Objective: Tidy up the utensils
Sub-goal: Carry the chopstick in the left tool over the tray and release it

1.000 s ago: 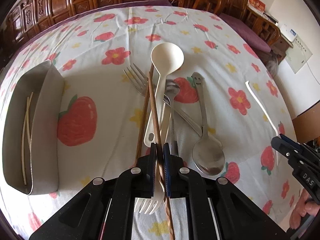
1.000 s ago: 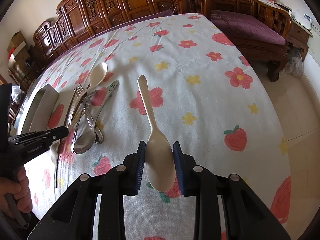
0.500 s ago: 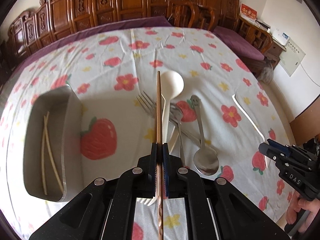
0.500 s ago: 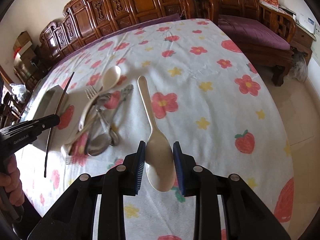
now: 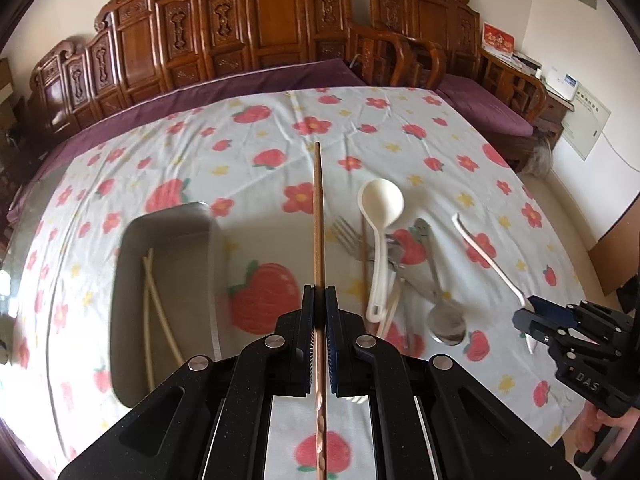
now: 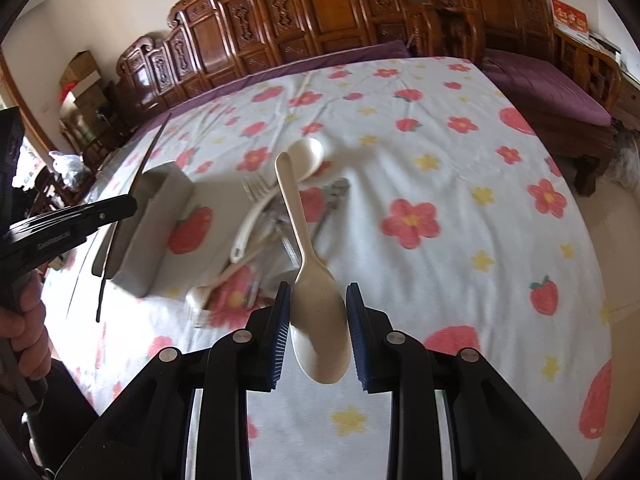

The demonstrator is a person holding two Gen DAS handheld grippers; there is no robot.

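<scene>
Brown chopstick (image 5: 318, 216) now off table

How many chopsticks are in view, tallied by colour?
Brown chopsticks: 2, one in the left tongs, the other lying loose
Pale chopsticks: 2, both in the metal tray
Total: 4

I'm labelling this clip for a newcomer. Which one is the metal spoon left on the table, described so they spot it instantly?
Start at the flowered tablecloth, then find the utensil heap right of the grey tray. The metal spoon lies on the heap's right edge, bowl nearest the camera. It alone is shiny steel with a smiley face on its handle end; the ladle beside it is cream plastic.
</scene>
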